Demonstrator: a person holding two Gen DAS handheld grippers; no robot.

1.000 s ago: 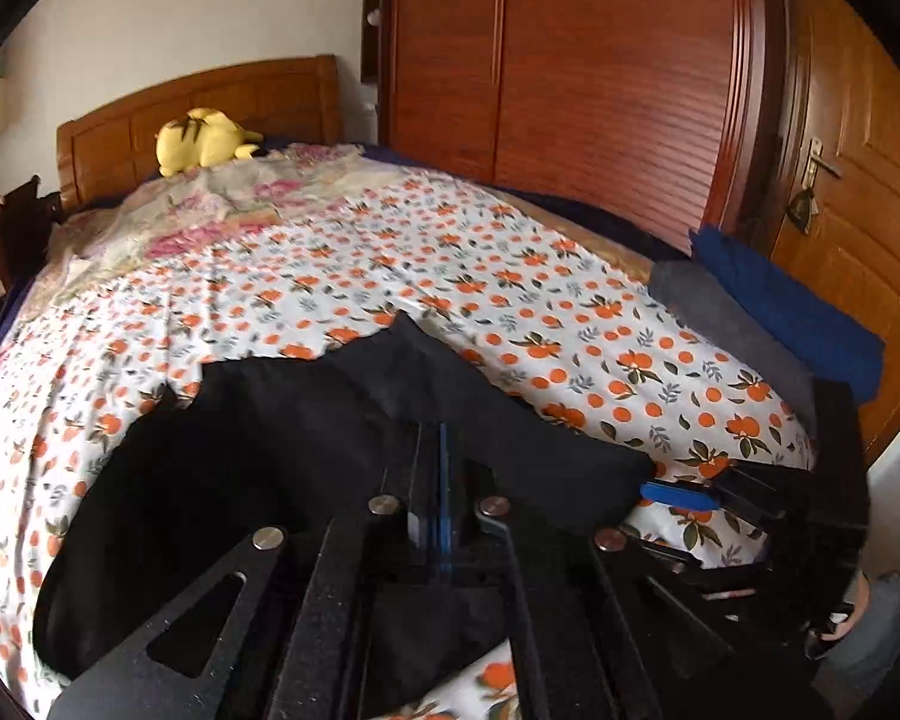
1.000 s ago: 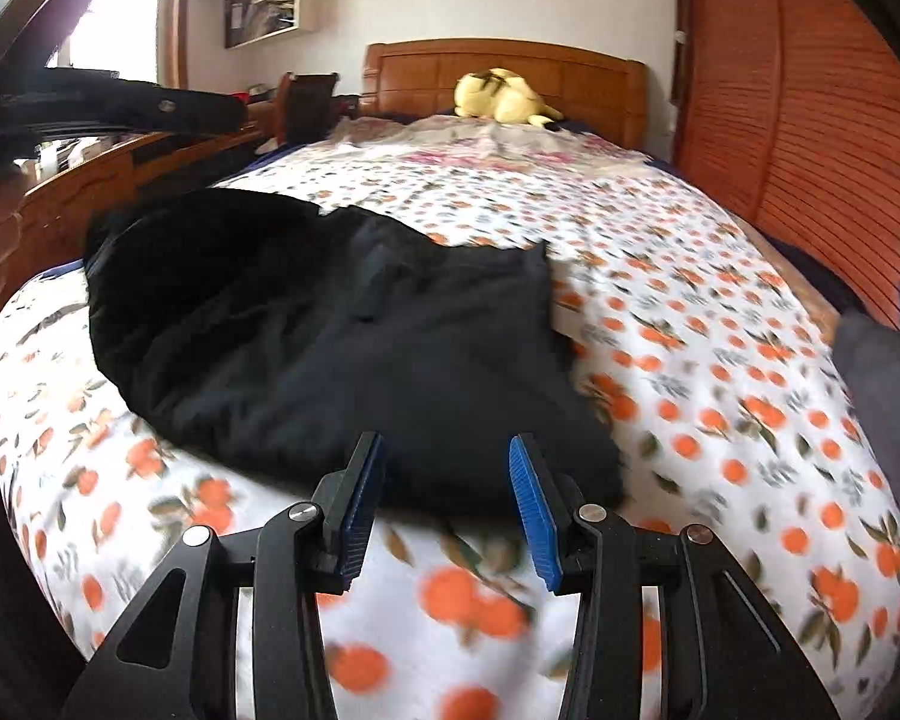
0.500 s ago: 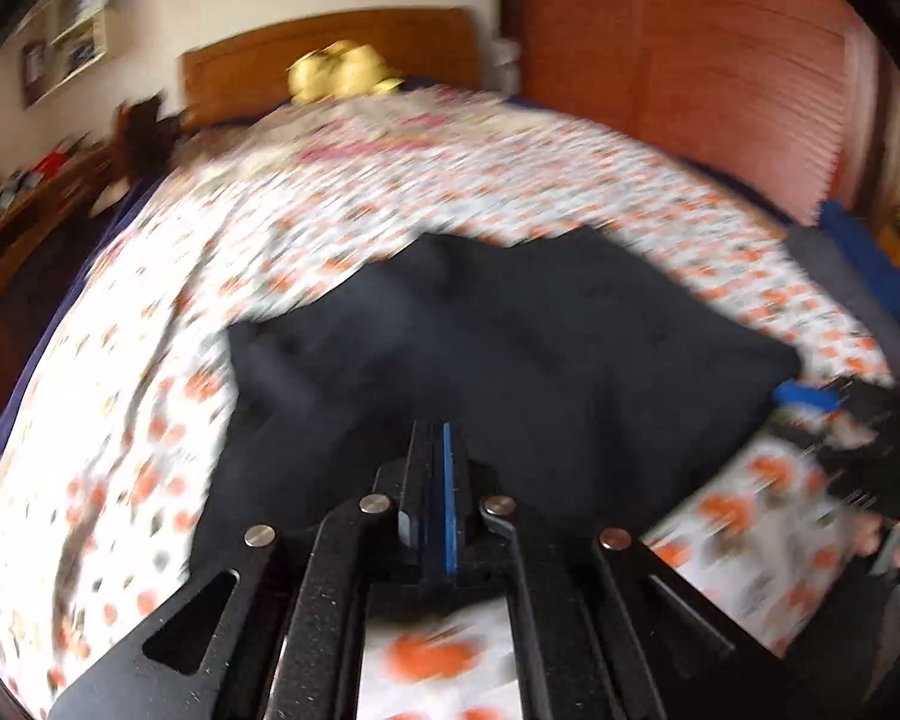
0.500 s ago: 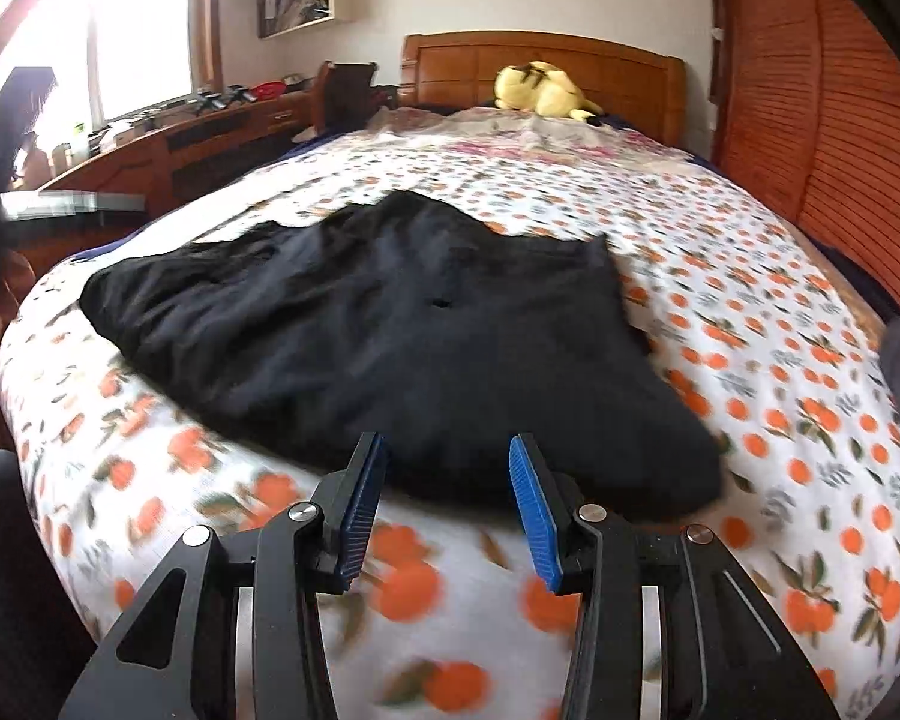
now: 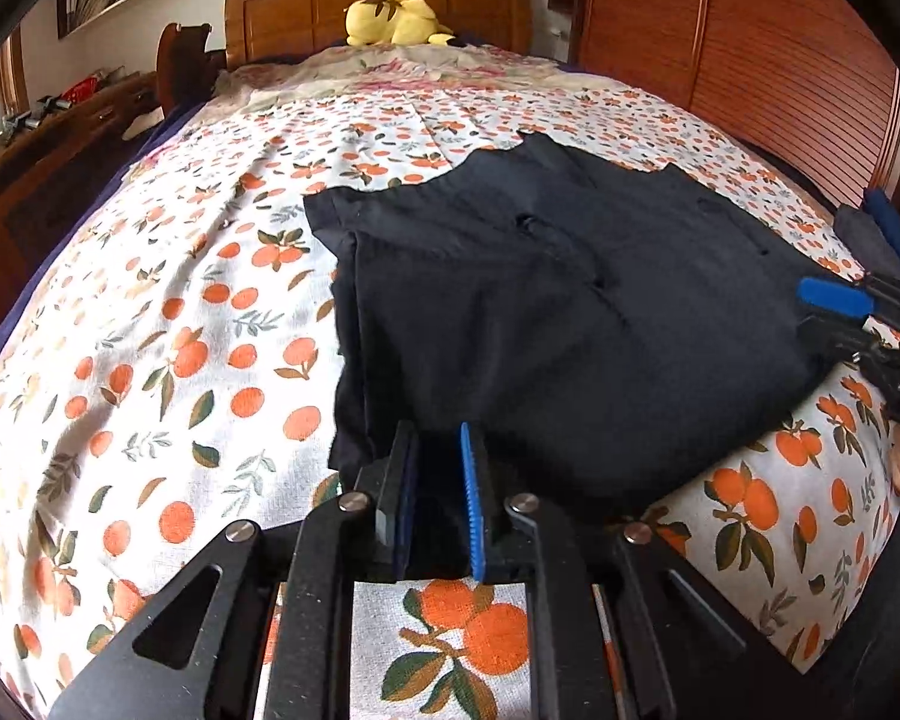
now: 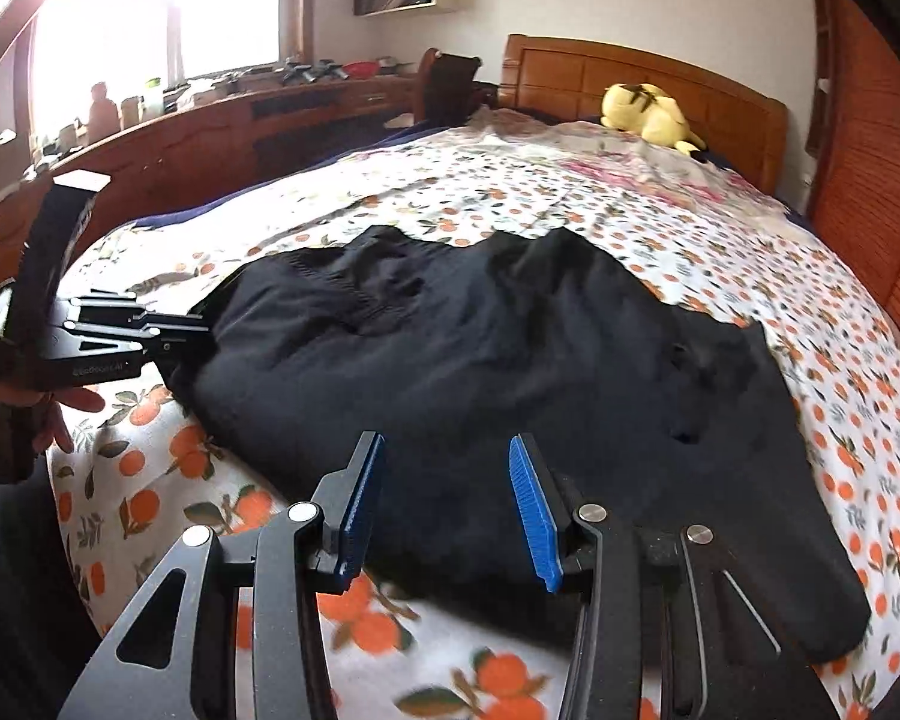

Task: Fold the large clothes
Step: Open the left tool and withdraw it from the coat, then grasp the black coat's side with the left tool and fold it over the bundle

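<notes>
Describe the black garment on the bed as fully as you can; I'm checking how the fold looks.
The black garment is dark, matte woven cloth, lying folded and fairly flat on the orange-print bedspread, with stitched hems and a few buttonholes showing. Its near edge lies between the opening jaws of the left gripper; the right gripper hovers open over its other end.

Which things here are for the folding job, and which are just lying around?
For the job:
- black garment, spread on the bed
- left gripper, jaws opening at the garment's near edge
- right gripper, open over the near edge

Just lying about:
- yellow plush toy by the headboard
- orange-print bedspread
- folded blue and grey cloth at the bedside
</notes>
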